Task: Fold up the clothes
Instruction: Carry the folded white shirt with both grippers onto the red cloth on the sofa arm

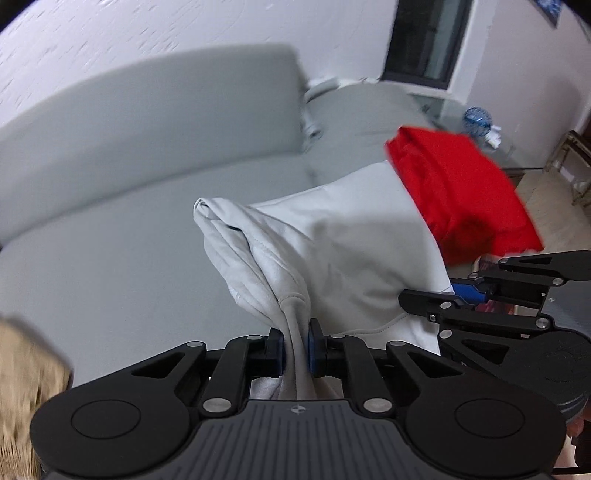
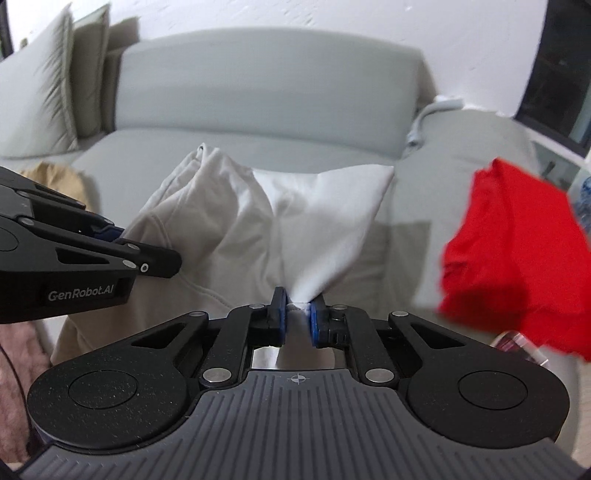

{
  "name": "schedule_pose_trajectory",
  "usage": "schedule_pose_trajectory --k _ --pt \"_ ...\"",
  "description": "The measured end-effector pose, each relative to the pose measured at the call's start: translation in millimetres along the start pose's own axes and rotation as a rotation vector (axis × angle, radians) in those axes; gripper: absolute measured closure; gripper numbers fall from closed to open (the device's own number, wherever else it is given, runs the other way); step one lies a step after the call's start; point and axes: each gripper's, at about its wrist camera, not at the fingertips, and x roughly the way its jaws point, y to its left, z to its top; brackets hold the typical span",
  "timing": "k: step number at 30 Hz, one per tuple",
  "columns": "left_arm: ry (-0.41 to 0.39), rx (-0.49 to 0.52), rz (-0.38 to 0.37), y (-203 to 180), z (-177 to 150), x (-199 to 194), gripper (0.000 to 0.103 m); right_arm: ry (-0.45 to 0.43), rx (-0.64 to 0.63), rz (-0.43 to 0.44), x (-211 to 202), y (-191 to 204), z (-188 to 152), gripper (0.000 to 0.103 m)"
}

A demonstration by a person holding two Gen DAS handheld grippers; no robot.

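A pale grey sofa [image 2: 258, 92] is filling most of both views, its long backrest [image 1: 147, 110] curving under a white textured wall [image 1: 110, 33]. Two light cushions [image 2: 48, 85] are leaning upright at one end of the sofa in the right wrist view. A dark window [image 1: 424, 40] is showing behind the far armrest [image 2: 461, 147], with more dark glass [image 2: 561, 66] sitting at the edge of the right wrist view. Beside that armrest a glass side table [image 1: 454, 114] is standing on a light tiled floor [image 1: 546, 195]. Even, soft indoor light is falling across the seat.
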Motion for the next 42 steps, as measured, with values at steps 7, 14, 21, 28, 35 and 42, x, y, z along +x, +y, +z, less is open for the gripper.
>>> schedule_pose_trajectory --k 7,14,21,28,35,42 --pt "-0.072 0.064 -0.116 -64 77 35 0.093 -0.028 0.009 -0.122 -15 -91 39 0.091" --pt "-0.067 0.036 -0.219 -132 128 100 0.093 0.025 -0.003 -0.254 -6 -204 61 0.09" --pt "-0.043 0.027 -0.241 -158 153 144 0.093 0.09 0.029 -0.28 26 -280 68 0.09" --pt "0.018 0.005 -0.22 -154 147 193 0.076 0.114 0.061 -0.267 61 -314 60 0.089" --pt "-0.022 -0.059 -0.17 -116 123 178 0.045 0.157 0.149 -0.266 64 -336 34 0.051" --pt "-0.253 -0.006 -0.207 -114 118 133 0.076 0.051 0.103 -0.271 15 -341 29 0.051"
